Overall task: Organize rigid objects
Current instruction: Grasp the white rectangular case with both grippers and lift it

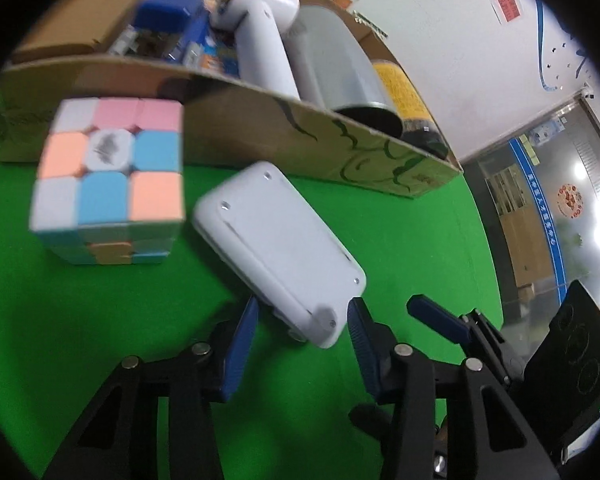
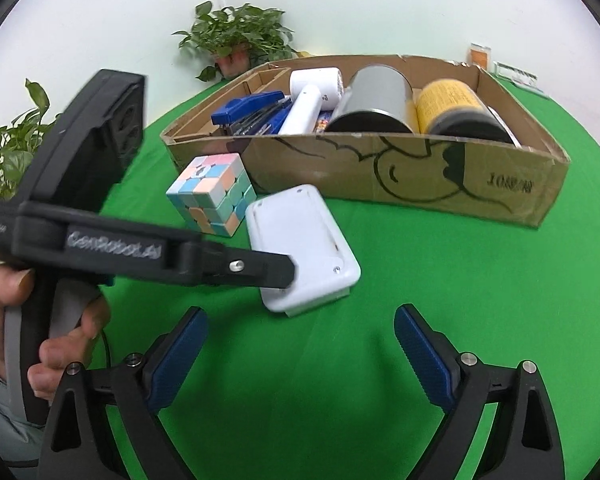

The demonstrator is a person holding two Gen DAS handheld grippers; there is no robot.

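**A:** Counts, quick?

**B:** One cube (image 1: 108, 176), one white box (image 1: 276, 240) and one tray (image 2: 420, 176). In the tray there were two cans, grey (image 2: 376, 100) and yellow (image 2: 448, 100), plus one white handled gadget (image 2: 308, 108) and one blue stapler (image 2: 248, 110). There were also two plants (image 2: 236, 36) behind.

**A:** Materials and shapes?

**B:** The cube was pastel plastic, three by three, with rounded tiles. The box was flat, smooth white plastic with rounded corners and small screws at the corners. The tray was brown cardboard with a black line drawing on its front wall. The cans were cylinders lying on their sides. The cloth (image 2: 420, 300) was green and felt-like.

**A:** Where was the box?

**B:** It lay on the cloth in front of the tray, just beside the cube.

**A:** Your jaws?

**B:** My left gripper (image 1: 304, 308) had the box's near end between its blue ribbed pads. The frame was blurred, so I couldn't tell if they pressed it. My right gripper (image 2: 300, 314) was spread wide with nothing between, hanging over the cloth near the box.
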